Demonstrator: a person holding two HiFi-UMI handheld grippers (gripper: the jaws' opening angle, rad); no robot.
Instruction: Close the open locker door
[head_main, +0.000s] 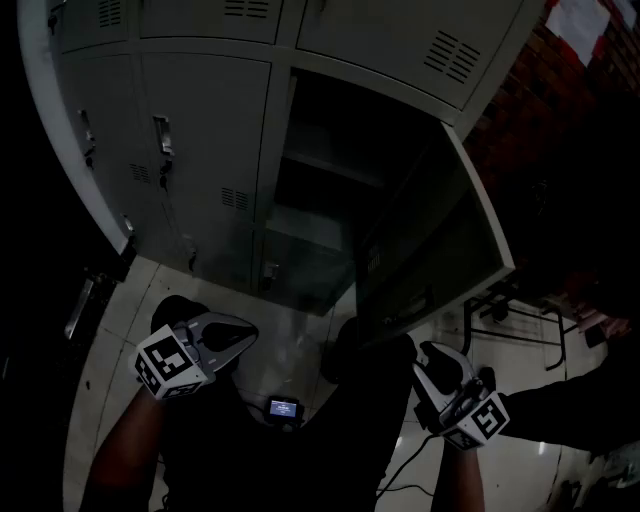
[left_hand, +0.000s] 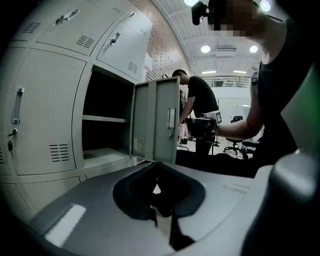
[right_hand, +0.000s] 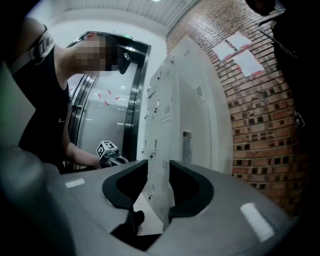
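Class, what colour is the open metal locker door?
Light grey metal door, clearest in left gripper view.

Large indoor work hall, locker corner: bank of grey metal lockers (head_main: 200, 150) beside brick wall (right_hand: 255, 125), tiled floor (head_main: 290, 350), office chairs (left_hand: 239, 145), ceiling lights (left_hand: 205, 49).

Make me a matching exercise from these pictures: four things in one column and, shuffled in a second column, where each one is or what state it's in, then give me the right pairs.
Things
1. open locker door
2. left gripper
3. right gripper
4. paper sheets

Places or states
A. stuck on the brick wall
B. jaws together, nothing between them
C. jaws apart, near the door's bottom edge
D. swung out to the right of its dark compartment

Pairs: 1-D, 2-B, 3-C, 4-A
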